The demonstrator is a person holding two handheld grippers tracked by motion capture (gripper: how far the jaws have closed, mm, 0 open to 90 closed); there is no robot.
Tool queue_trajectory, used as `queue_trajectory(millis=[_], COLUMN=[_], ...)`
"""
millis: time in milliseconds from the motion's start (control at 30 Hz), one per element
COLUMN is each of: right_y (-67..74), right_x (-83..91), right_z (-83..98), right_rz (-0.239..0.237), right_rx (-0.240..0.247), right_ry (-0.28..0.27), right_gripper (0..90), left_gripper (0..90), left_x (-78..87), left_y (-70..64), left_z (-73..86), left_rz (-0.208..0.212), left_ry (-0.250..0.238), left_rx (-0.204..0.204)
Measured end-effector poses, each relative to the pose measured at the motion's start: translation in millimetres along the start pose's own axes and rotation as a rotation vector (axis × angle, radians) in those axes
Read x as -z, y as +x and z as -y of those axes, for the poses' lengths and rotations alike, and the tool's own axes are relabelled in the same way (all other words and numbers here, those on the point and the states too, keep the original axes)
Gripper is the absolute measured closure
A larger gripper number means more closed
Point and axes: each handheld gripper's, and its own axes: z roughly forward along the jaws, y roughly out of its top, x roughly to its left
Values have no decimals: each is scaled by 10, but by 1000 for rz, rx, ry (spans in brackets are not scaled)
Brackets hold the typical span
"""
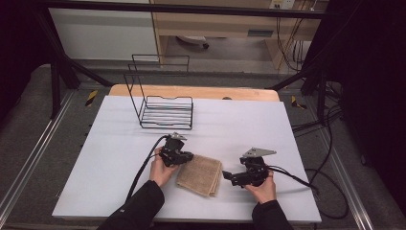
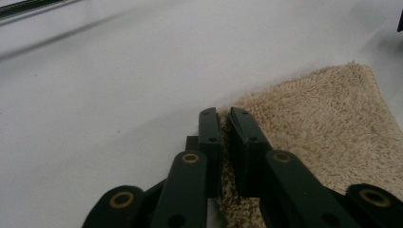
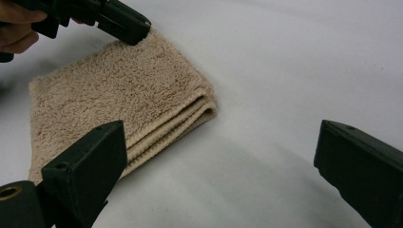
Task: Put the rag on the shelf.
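- I see the folded beige towel [image 1: 200, 175] low in the centre of the high view, lying flat on the white table [image 1: 239, 124], between my two grippers
- My left gripper [image 1: 187, 156] sits just left of centre in that view, its tip at the towel's upper left corner
- In the left gripper view the two black jaws stand almost together in the lower middle of the frame, with only a thin slit between them; a fringe of the towel's [image 2: 328, 137] edge shows in that slit, so I read them as pinched on the corner
- In the right gripper view that same left gripper [image 3: 135, 33] comes in from the upper left of the frame, its tip pressed onto the far corner of the towel [image 3: 119, 95], a hand [image 3: 16, 28] behind it at the left edge
- My right gripper [image 1: 227, 176] is right of centre in the high view, lying level and pointing left at the towel's right edge, just beside it and not touching
- In the right gripper view its own jaws stand wide apart at the lower left and lower right corners, nothing between them but bare table; the towel's folded layers show stacked along the edge facing me
- A black wire rack [image 1: 165, 108] stands upright in the upper left part of the table, well apart from the towel
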Motion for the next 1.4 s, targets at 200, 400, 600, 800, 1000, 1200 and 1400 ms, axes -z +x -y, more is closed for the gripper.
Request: queue_trajectory(millis=[200,400,600,800,1000,1200,1400], right_y=[1,-1,44,90,108,133,132], right_x=[5,-9,-143,-291,-457,-577,-586], right_z=[-8,-35,-148,-252,-332,-354,-344], right_rz=[-7,-24,-32,-18,-3,13,10], right_rx=[-7,-38,-54,-28,-29,-14,-21], right_ry=[-6,-33,-36,-10,11,37,63], right_gripper=[60,98,168,236,342,478,603], left_gripper=[860,861,853,796,731,803,817], left_x=[75,191,243,193,162,161,154], left_y=[-12,17,57,73,94,104,85], left_z=[28,121,237,271,268,268,271], left_rz=[-15,-25,-22,-15,6,10,1], left_ry=[-19,-26,-48,-70,-76,-64,-63], left_rx=[-11,7,47,49,46,53,48])
